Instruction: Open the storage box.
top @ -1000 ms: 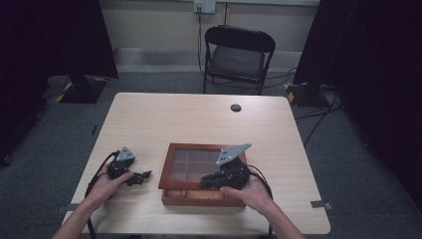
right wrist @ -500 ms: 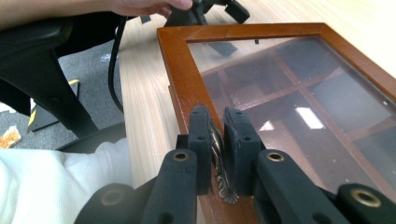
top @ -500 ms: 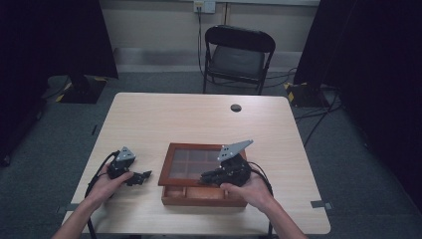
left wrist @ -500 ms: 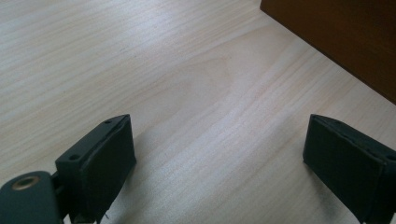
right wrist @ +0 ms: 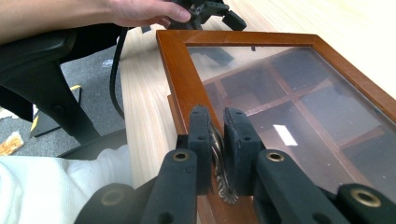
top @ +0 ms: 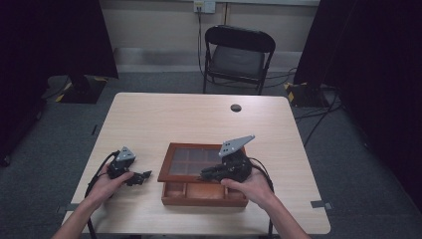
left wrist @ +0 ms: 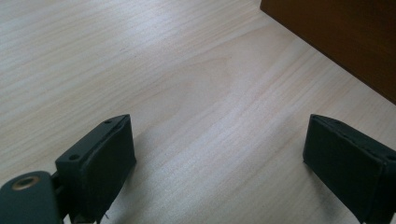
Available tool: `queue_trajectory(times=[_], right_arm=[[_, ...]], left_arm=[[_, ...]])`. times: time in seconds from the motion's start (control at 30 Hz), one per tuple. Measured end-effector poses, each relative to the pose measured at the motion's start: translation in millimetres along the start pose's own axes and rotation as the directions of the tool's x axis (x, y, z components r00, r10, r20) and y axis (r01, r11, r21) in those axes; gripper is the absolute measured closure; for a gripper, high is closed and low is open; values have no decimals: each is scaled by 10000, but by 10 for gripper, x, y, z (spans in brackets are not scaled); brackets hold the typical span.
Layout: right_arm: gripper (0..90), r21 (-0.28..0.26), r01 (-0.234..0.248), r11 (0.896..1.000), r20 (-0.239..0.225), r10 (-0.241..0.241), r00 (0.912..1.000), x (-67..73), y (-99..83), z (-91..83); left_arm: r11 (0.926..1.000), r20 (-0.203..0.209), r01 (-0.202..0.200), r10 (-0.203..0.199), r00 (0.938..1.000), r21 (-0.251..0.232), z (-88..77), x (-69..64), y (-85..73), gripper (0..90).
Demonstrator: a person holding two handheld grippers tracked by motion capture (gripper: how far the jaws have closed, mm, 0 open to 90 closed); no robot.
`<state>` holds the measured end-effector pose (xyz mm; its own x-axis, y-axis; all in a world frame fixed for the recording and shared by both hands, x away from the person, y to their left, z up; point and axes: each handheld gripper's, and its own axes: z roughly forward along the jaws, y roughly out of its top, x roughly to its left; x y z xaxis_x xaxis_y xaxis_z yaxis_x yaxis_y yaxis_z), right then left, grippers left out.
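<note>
Pale wooden desk point(top: 174, 119): right hand-held gripper point(right wrist: 217, 122) pinches the brass latch point(right wrist: 219, 161) of the glass-lidded brown wooden box point(top: 185, 149), lid barely raised; left hand-held gripper point(left wrist: 224, 154) gapes empty.

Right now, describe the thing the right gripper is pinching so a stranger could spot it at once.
On the table sits a wooden box with a glass lid. At the lid's front edge, the right gripper is shut on a small metal latch: the one brassy, scalloped piece on all that wood.

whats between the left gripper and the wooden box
Bare tabletop. In the left gripper view the open left gripper has plain wood between its jaws and on up to the box; the high view agrees.
</note>
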<state>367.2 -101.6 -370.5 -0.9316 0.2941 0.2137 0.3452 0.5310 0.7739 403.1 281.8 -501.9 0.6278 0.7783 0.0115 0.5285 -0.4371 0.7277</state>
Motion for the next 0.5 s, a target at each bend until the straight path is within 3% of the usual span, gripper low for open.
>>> queue_trajectory(times=[0.5], right_arm=[[823, -34, -103, 9999, 94, 104, 9999, -31, 115, -66]], left_arm=[[10000, -13, 7, -7, 10000, -24, 2, -1, -1, 82]])
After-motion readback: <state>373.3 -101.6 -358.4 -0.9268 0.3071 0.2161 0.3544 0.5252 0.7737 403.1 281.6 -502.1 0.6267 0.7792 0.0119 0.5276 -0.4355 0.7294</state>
